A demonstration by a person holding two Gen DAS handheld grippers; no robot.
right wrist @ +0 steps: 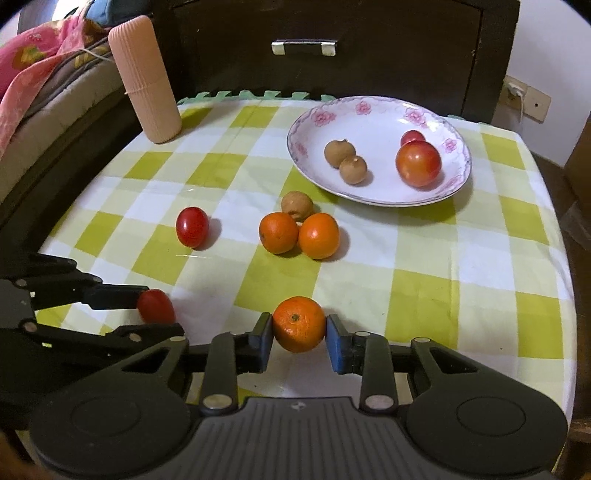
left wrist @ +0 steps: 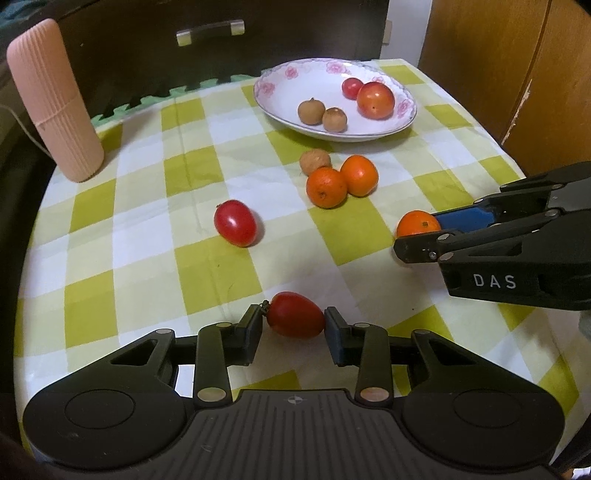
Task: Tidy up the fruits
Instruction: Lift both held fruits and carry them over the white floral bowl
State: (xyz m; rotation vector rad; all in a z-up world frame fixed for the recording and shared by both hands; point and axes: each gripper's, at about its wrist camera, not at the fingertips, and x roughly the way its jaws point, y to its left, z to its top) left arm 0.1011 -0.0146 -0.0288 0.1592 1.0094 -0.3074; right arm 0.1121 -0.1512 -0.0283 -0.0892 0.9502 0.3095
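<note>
My left gripper (left wrist: 293, 322) is shut on an oval red tomato (left wrist: 295, 314) low over the checked cloth, a pad touching each end. My right gripper (right wrist: 299, 332) is shut on an orange (right wrist: 299, 321), pads pressing both sides; it also shows in the left wrist view as right gripper (left wrist: 419, 236). A flowered white plate (left wrist: 291, 92) at the back holds two brown longans (left wrist: 312, 110), a small red tomato (left wrist: 351, 88) and a larger tomato (left wrist: 375, 100). Loose on the cloth lie two oranges (left wrist: 327, 186), one longan (left wrist: 314, 160) and another red tomato (left wrist: 235, 222).
A ribbed pink cylinder (left wrist: 51, 99) stands at the back left of the table. A dark drawer front with a metal handle (left wrist: 210, 32) is behind the table, and a wooden cabinet (left wrist: 517, 66) stands to the right. Bedding (right wrist: 37, 62) lies at far left.
</note>
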